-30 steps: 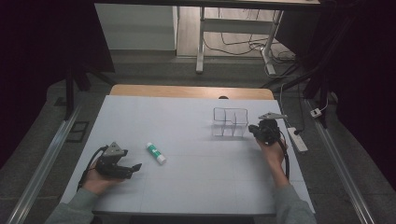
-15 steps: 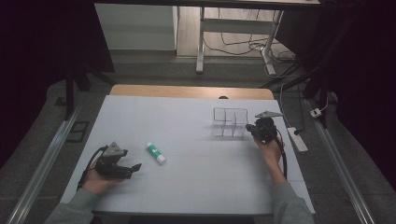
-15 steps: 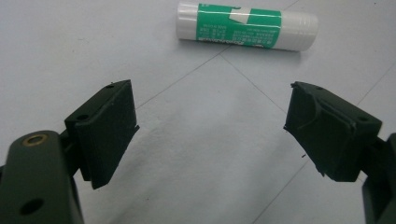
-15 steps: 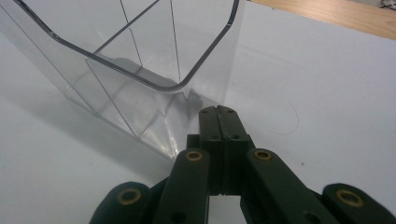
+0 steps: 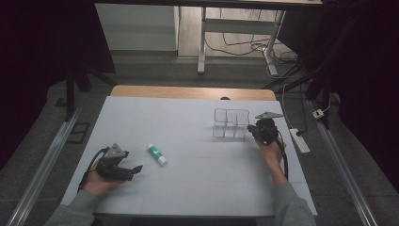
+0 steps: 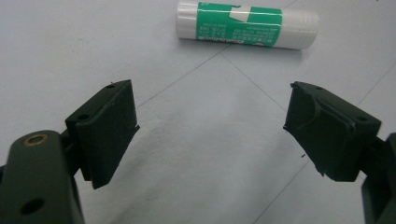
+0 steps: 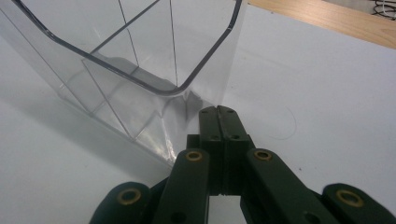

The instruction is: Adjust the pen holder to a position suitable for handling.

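A white glue stick with a green label (image 5: pixel 156 154) lies on the white table, just ahead of my left gripper (image 5: pixel 134 170). In the left gripper view the stick (image 6: pixel 247 24) lies crosswise beyond the jaws, and that gripper (image 6: pixel 212 107) is open with only table between its pads. A clear plastic container with compartments (image 5: pixel 230 123) stands at the right. My right gripper (image 5: pixel 251 129) sits at its right side. In the right gripper view the jaws (image 7: pixel 217 112) are shut, tips against the container's (image 7: pixel 140 60) near corner. Whether they pinch its wall I cannot tell.
The white tabletop (image 5: pixel 188 113) ends in a wooden strip (image 5: pixel 193 92) at the far side. A white power strip (image 5: pixel 299 140) lies off the table's right edge. Metal rails run along both sides, and desk legs with cables stand beyond.
My right gripper has edged slightly left toward the clear container. The left gripper and the glue stick have stayed put.
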A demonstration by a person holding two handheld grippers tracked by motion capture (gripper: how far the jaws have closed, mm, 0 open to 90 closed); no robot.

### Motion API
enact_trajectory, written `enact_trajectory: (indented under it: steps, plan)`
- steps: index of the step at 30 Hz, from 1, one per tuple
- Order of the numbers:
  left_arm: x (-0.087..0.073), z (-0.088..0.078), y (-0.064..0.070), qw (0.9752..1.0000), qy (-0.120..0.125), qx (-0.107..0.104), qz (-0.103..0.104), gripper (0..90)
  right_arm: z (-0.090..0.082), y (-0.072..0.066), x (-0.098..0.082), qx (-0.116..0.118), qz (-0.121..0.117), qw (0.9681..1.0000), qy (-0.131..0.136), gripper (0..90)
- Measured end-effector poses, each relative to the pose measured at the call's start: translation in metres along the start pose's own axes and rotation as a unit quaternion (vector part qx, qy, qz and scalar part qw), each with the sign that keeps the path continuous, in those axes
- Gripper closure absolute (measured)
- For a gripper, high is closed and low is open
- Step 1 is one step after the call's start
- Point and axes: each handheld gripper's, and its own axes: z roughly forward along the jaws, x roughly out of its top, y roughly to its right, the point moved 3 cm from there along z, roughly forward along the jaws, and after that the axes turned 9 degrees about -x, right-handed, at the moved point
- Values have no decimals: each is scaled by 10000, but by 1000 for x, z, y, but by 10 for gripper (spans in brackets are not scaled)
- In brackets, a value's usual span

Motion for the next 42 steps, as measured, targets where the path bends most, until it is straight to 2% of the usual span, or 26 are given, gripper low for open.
enact_trajectory:
  steps: [10,21,30,34,42]
  plan:
    - [0,0,0,10000,-13,-7,20,166,3,-10,5,49,-138,9999,-4,893]
    - [0,1,1,10000,-37,-19,27,165,8,-15,10,123,-113,9999,27,893]
    - [0,2,1,10000,-59,-17,50,165,10,-22,13,183,-183,9997,24,893]
    - [-1,2,1,9999,-81,-15,70,165,11,-24,16,331,-63,9994,72,893]
    - [-1,2,1,9999,-104,-22,81,166,12,-33,22,366,-157,9992,104,893]
